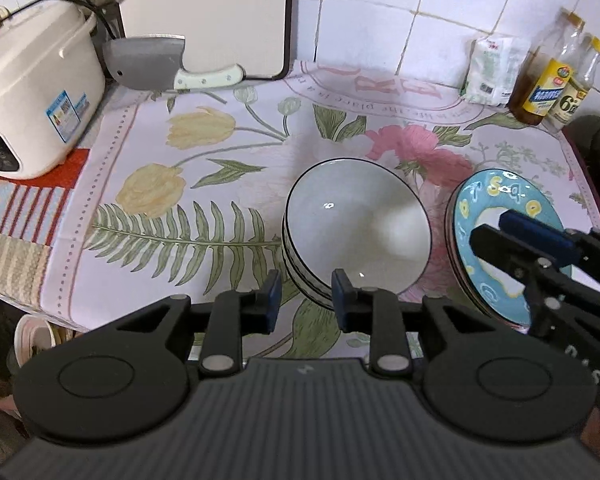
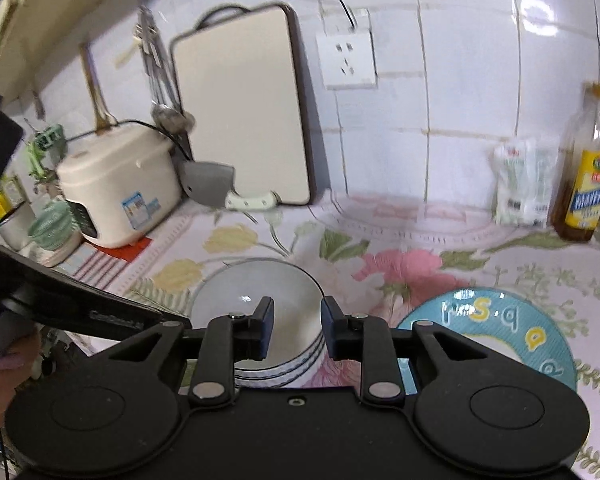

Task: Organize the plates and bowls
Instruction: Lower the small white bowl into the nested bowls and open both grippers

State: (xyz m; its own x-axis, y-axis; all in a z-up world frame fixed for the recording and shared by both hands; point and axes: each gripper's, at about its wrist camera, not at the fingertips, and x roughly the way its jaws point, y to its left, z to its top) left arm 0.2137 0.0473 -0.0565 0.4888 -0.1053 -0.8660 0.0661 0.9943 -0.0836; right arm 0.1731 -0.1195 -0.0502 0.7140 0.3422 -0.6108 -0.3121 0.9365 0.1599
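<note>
A stack of white bowls (image 1: 360, 228) with thin dark rims stands on the floral cloth (image 1: 204, 184). Just right of it lies a stack of plates (image 1: 496, 196), the top one blue with yellow letters. My left gripper (image 1: 306, 300) hovers at the near rim of the bowls, slightly open, its pads touching nothing. My right gripper (image 1: 500, 236) reaches in over the blue plate. In the right wrist view the right gripper (image 2: 297, 320) is slightly open above the bowls (image 2: 256, 292) with nothing between its pads. There the blue plate (image 2: 508, 332) lies to the right, and the left gripper's black housing (image 2: 80, 304) enters from the left.
A white rice cooker (image 1: 32, 100) sits at the back left, beside a cleaver (image 1: 148, 64) and a cutting board (image 1: 204, 12) leaning on the tiled wall. A white packet (image 1: 492, 68) and oil bottles (image 1: 548, 80) stand at the back right. The counter drops off at the left.
</note>
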